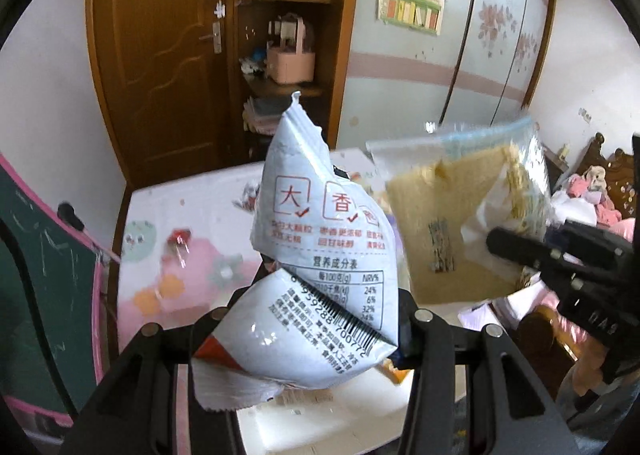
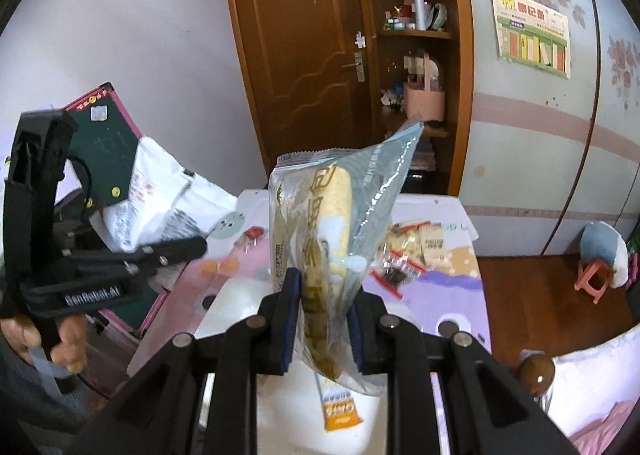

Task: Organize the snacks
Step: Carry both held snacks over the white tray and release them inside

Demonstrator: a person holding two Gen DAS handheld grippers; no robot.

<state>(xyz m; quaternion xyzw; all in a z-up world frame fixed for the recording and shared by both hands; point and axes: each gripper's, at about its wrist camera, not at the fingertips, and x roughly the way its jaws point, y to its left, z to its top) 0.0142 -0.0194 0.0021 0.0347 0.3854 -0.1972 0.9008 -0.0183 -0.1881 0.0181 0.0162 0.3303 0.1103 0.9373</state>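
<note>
While the left gripper (image 1: 316, 329) is clamping its two black fingers (image 1: 416, 335) on the lower part of a white snack pouch (image 1: 320, 255), the pouch is standing up through the centre of the left wrist frame, its torn top pointing at the upper middle, barcode and nutrition table facing the camera. The right gripper (image 2: 322, 329) is pinching a clear bag of yellow cake (image 2: 340, 239) between its blue pads (image 2: 292, 319), jaws nearly together; the bag is rising tilted toward upper right in the right wrist frame. Both packs are hanging in the air above a table with a cartoon-print cover (image 2: 448, 279), mid-frame. Several small snack packets (image 2: 408, 251) are lying on that cover, right of centre. A hand (image 2: 44, 339) is gripping the left tool's handle at lower left. Brown door (image 2: 304, 47) and cluttered shelf (image 2: 416, 31) are sitting in the upper background.
</note>
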